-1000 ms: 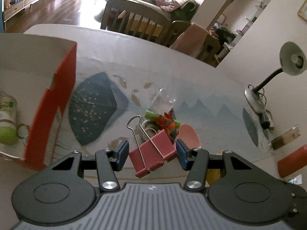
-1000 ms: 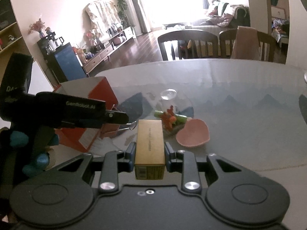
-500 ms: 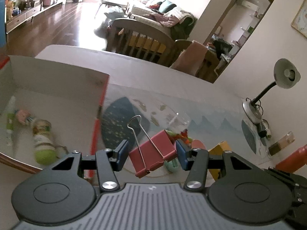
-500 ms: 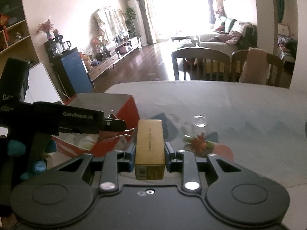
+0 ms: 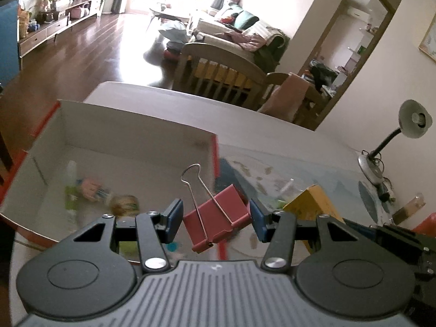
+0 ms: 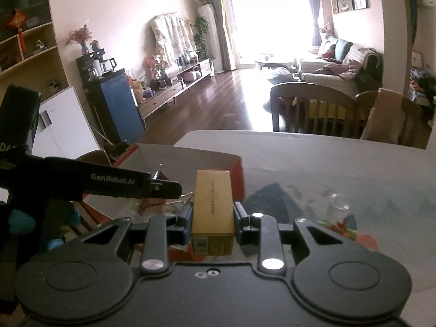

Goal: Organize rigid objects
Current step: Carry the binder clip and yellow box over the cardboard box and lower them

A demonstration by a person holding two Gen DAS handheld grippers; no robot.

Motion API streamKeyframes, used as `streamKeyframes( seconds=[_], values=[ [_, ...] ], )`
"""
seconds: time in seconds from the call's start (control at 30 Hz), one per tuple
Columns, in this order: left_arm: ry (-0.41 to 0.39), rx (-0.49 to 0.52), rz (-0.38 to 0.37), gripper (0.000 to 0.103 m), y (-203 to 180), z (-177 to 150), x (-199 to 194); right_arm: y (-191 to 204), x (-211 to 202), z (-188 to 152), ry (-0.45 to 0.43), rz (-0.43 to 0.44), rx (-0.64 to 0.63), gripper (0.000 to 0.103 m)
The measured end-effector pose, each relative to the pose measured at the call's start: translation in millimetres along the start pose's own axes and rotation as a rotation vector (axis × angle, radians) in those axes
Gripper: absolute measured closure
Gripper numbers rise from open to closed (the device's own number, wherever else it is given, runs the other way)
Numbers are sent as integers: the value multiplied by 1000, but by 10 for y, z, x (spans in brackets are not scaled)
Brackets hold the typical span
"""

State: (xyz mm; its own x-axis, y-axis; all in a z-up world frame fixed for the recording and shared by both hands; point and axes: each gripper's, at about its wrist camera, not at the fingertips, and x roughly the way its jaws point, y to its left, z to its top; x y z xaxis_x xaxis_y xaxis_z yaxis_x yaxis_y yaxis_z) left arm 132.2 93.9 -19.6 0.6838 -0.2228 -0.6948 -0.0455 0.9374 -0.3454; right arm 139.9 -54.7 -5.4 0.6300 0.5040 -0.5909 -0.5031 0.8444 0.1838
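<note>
Bright daylight pours through the far window point(image 6: 272, 24) onto dark wood floor point(image 6: 218, 103); sofa point(image 6: 338, 68) far right, 2 dining chairs point(image 6: 313, 106) behind the table point(image 6: 327, 158), low cabinet point(image 6: 174, 87) left.

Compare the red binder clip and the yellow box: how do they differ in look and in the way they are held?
The red binder clip is short, folded metal with a wire handle standing up; the yellow box is long, plain and printed. The left tool holds the clip tilted; the right tool holds the box straight, pointing forward. Both are clamped, above the table near the open red carton.
</note>
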Motion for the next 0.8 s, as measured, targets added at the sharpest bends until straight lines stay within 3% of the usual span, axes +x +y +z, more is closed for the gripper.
streamKeyframes(
  seconds=[0.47,0.8],
  values=[
    [6,-24,96,51,851,205,6,423,723,126,54,-27,-52,74],
    [48,23,169,51,1226,406,423,628,1293,90,140,-55,-121,74]
  ],
)
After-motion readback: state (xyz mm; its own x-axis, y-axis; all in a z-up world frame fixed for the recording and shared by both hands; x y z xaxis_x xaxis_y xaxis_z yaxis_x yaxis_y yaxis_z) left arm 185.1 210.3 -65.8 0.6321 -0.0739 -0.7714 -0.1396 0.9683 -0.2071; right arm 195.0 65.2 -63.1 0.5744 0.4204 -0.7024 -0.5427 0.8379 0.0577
